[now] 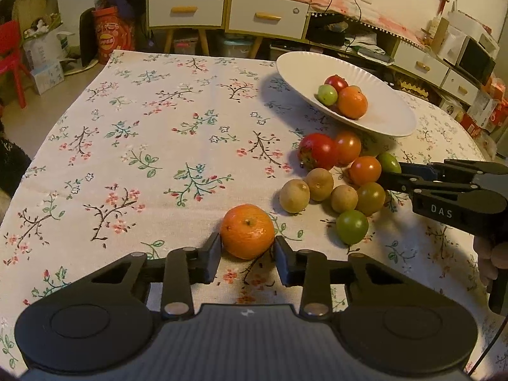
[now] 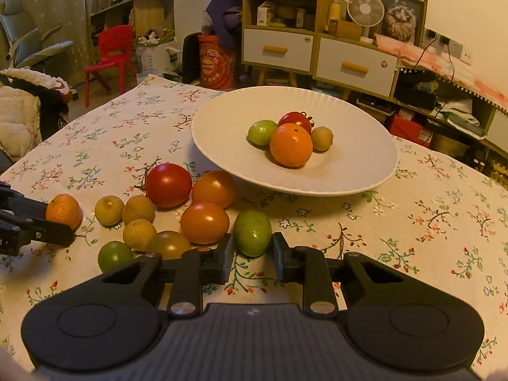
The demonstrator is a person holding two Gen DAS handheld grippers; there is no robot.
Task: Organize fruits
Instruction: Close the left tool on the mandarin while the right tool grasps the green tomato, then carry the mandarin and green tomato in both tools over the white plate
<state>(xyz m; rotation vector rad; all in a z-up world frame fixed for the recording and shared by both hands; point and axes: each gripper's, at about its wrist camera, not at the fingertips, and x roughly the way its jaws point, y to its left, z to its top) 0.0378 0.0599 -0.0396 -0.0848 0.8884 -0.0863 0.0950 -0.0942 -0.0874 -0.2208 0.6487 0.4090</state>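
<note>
A white plate (image 2: 222, 117) holds an orange (image 2: 291, 145), a green fruit (image 2: 261, 131), a red tomato (image 2: 295, 120) and a small tan fruit (image 2: 322, 138). Loose tomatoes and tan fruits lie in a cluster (image 2: 177, 209) in front of it. My left gripper (image 1: 247, 247) has its fingers on both sides of a small orange (image 1: 247, 231) on the cloth, touching it. My right gripper (image 2: 252, 247) has its fingers on both sides of a green tomato (image 2: 253, 232), also seen in the left wrist view (image 1: 390, 162).
The table carries a floral cloth (image 1: 143, 146). Beyond it stand yellow-and-white drawer cabinets (image 2: 317, 50), a red chair (image 2: 111, 54), an orange bag (image 2: 216, 63) and boxes. The left gripper shows at the left edge of the right wrist view (image 2: 31, 225).
</note>
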